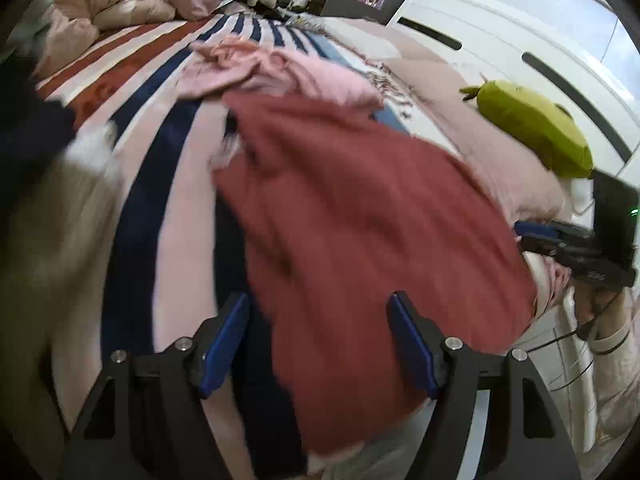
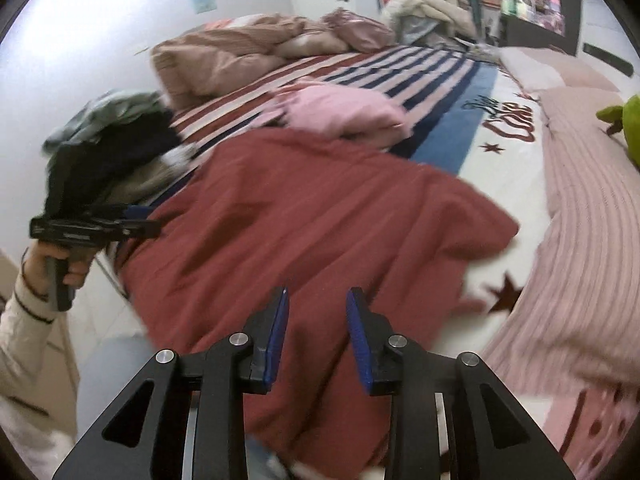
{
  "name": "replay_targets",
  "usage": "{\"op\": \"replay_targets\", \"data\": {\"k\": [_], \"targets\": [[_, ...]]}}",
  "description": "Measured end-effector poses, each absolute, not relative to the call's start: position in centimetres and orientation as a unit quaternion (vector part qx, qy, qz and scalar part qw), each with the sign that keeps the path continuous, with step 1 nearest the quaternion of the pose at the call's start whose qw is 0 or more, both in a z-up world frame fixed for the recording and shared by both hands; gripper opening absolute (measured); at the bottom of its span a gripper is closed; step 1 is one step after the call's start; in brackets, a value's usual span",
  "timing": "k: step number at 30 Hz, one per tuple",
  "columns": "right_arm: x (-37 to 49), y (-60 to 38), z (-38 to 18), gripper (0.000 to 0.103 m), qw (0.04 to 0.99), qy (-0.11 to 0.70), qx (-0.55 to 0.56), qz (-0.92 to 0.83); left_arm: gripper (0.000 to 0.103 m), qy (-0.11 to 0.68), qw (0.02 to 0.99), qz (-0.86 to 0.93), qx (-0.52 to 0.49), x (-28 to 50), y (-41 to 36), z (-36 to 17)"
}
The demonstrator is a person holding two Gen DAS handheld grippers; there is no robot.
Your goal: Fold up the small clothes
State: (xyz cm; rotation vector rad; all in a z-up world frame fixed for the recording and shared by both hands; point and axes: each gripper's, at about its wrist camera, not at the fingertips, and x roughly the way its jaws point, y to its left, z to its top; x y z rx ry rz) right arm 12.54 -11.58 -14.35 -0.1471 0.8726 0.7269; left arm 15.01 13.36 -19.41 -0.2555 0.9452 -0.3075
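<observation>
A dark red garment point(image 1: 360, 216) lies spread and rumpled on the bed's striped cover point(image 1: 168, 168). It also fills the middle of the right wrist view, red garment point(image 2: 304, 216). My left gripper point(image 1: 316, 306) hovers over the garment's near edge, jaws open, with nothing pinched between the blue pads. My right gripper point(image 2: 318, 294) stands over the garment's near part with a narrow gap between its pads, and no cloth is caught in it. Beyond the red garment lies a crumpled pink garment point(image 1: 280, 72), also visible from the right wrist as pink garment point(image 2: 340, 112).
A pile of dark and grey clothes point(image 2: 116, 140) sits at the bed's left edge. A green plush toy point(image 1: 532, 128) rests on the pink ribbed blanket point(image 2: 580, 208). Bunched duvets point(image 2: 240, 48) lie at the far end. A white cabinet point(image 1: 500, 40) stands beside the bed.
</observation>
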Motion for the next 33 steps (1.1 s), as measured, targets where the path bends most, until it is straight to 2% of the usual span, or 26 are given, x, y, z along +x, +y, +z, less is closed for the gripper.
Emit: {"op": "replay_targets", "data": {"k": [2,3,4,11,12,14,16,18,21,28,33], "targets": [[11.0,-11.0,-14.2,0.025,0.84,0.405,-0.081,0.352,0.05,0.445,0.869,-0.158,-0.146,13.7,13.8,-19.8],[10.3,-10.7,-14.1,0.025,0.84,0.402,-0.083,0.356,0.025,0.444,0.867,-0.166,-0.154,13.4,13.9,-19.9],[10.0,-10.6,-14.1,0.025,0.839,0.402,-0.083,0.357,0.012,0.444,0.866,-0.17,-0.156,13.1,14.0,-19.9],[8.9,-8.9,-14.3,0.025,0.839,0.395,-0.098,0.361,0.009,0.426,0.888,-0.116,-0.126,10.1,14.0,-19.6],[8.7,-8.6,-14.2,0.025,0.839,0.393,-0.101,0.363,0.012,0.428,0.888,-0.109,-0.129,9.8,14.2,-19.6],[8.3,-8.0,-14.0,0.025,0.84,0.384,-0.109,0.367,0.025,0.43,0.885,-0.102,-0.145,9.0,14.7,-19.4],[7.8,-7.2,-13.7,0.024,0.837,0.377,-0.117,0.378,0.051,0.42,0.884,-0.11,-0.173,7.9,15.2,-19.2],[7.0,-6.0,-13.6,0.003,0.834,0.367,-0.136,0.389,0.057,0.408,0.878,-0.132,-0.212,6.3,15.5,-19.1],[6.5,-4.7,-13.8,0.003,0.828,0.363,-0.154,0.399,0.073,0.401,0.864,-0.159,-0.26,5.3,15.6,-19.4],[7.5,-2.3,-16.7,0.003,0.806,0.414,-0.181,0.381,0.074,0.406,0.83,-0.201,-0.325,7.2,13.3,-21.2],[7.7,-2.1,-17.3,0.003,0.805,0.42,-0.18,0.377,0.074,0.383,0.833,-0.186,-0.354,9.6,12.4,-21.8]]}}
